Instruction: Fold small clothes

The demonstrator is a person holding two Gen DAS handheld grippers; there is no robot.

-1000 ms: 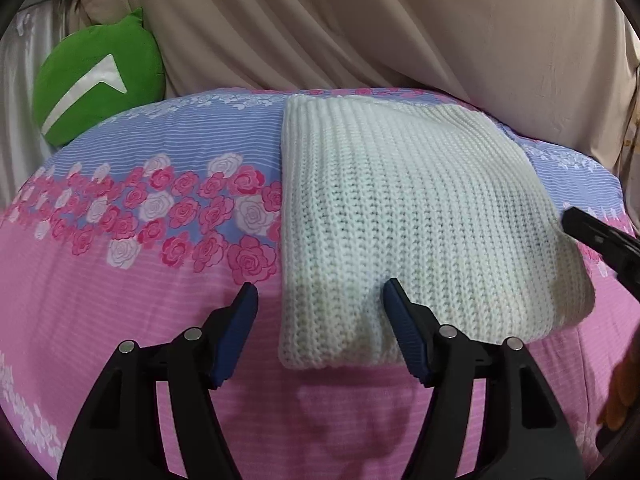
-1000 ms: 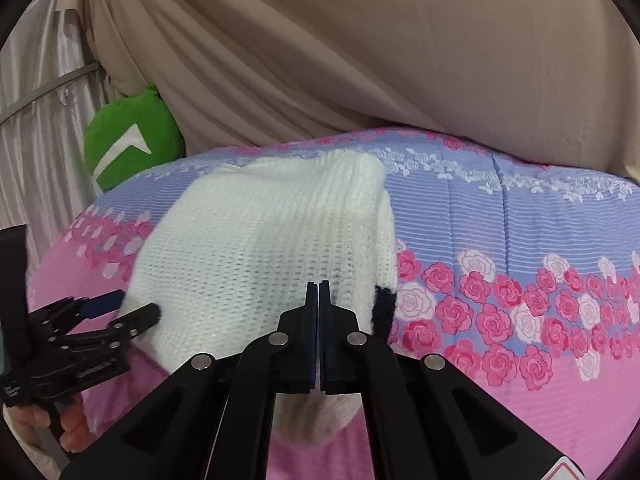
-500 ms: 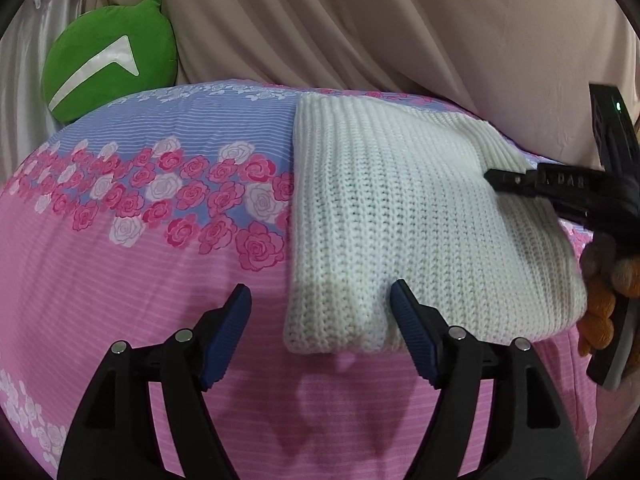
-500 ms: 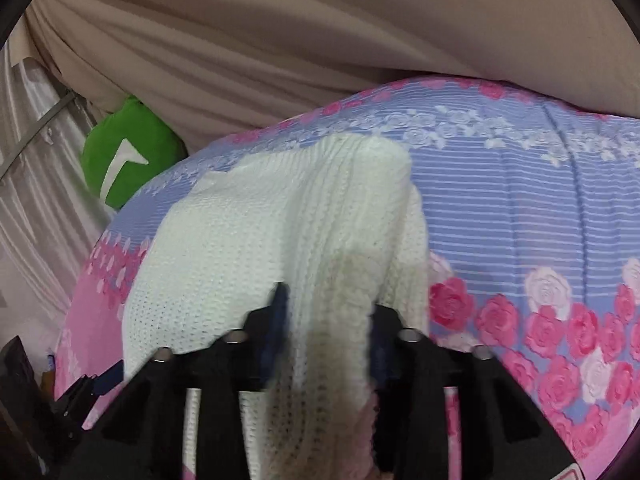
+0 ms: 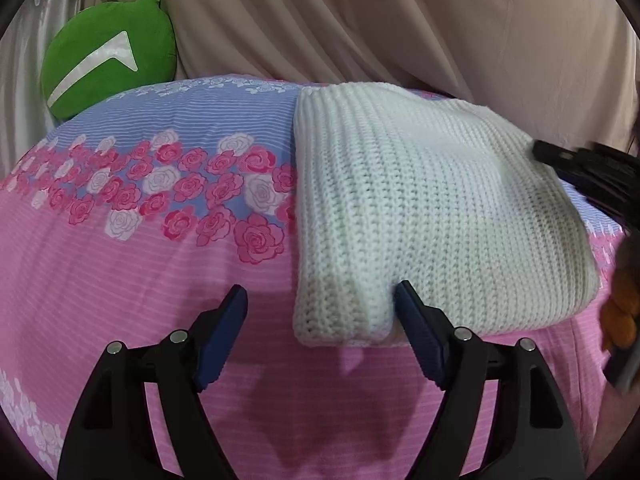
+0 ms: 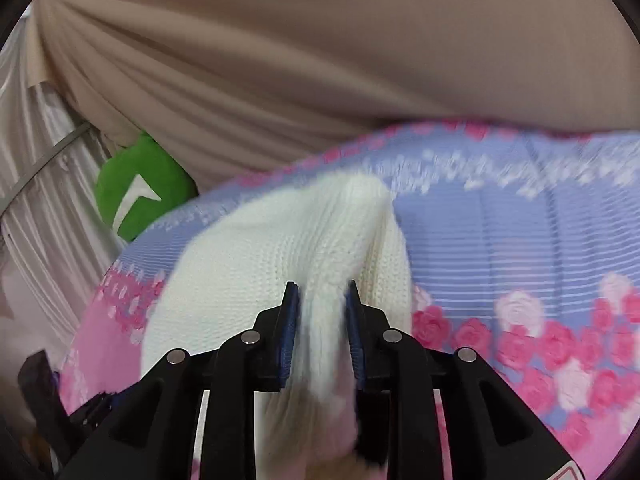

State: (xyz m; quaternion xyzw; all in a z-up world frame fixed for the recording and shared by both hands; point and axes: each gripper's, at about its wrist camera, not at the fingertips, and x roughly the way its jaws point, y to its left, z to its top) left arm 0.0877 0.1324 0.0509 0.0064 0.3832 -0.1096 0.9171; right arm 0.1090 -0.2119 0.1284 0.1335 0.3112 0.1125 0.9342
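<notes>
A folded white knitted garment lies on a floral pink and blue bedspread. My left gripper is open at the garment's near left corner; its right finger touches the near edge and its left finger stands on the bedspread. In the right wrist view the right gripper has its jaws closed in on a bunched ridge of the garment at its right edge. The right gripper also shows in the left wrist view, blurred, at the garment's far right side.
A green cushion with a white arrow leans at the back left, also in the right wrist view. Beige draped fabric hangs behind the bed. An orange-brown object is at the right edge.
The right gripper opened, moved over the garment's right edge and closed in on a ridge of knit. The left gripper moved forward until its right finger met the near edge.
</notes>
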